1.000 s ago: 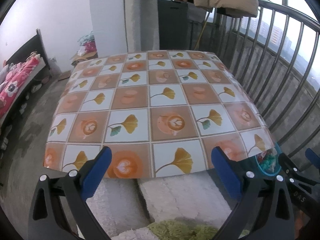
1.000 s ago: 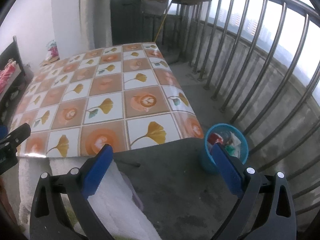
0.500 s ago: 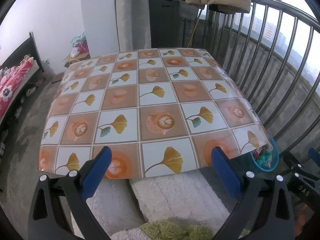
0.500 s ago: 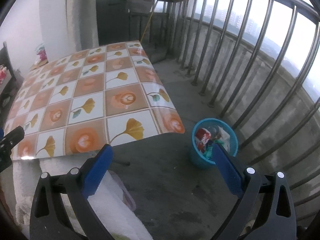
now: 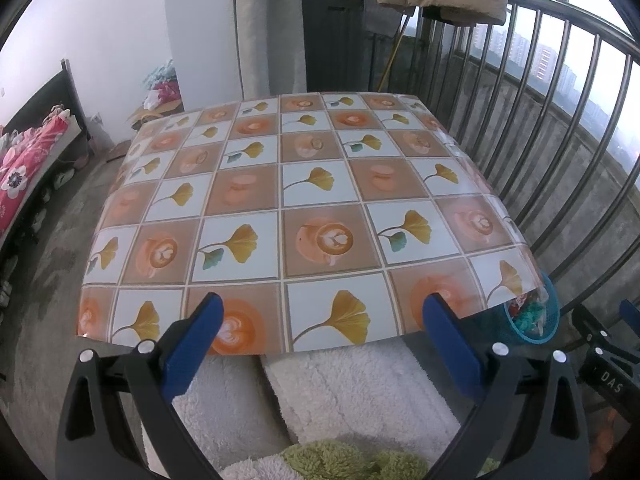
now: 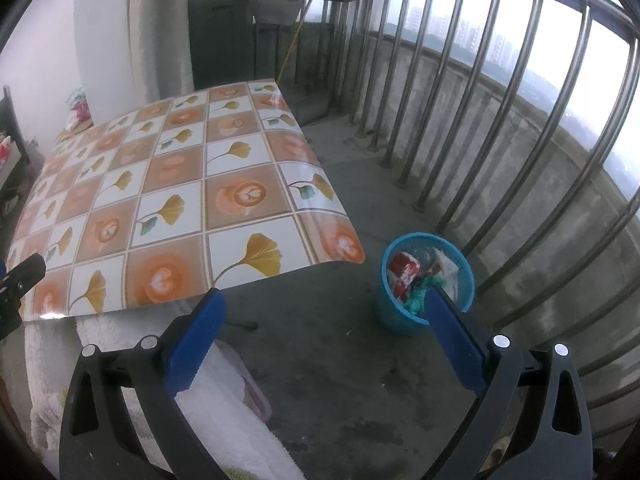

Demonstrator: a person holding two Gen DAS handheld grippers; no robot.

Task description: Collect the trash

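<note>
Both claws, left (image 5: 320,344) and right (image 6: 324,332), spread wide, empty. Far right: bin (image 6: 426,280) of light, crushable trash; likely pinchable by loose edges.

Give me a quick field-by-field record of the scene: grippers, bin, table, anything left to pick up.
left gripper: open, holding nothing, aimed at the table's near edge
right gripper: open, holding nothing, above the concrete floor
trash bin: blue, upright on the floor by the table's right corner, near the railing
bin contents: red wrapper, green scrap, pale paper
table: patterned cloth, no loose trash visible on top
white towels: under the table's near edge
trash left: none seen in either view
</note>
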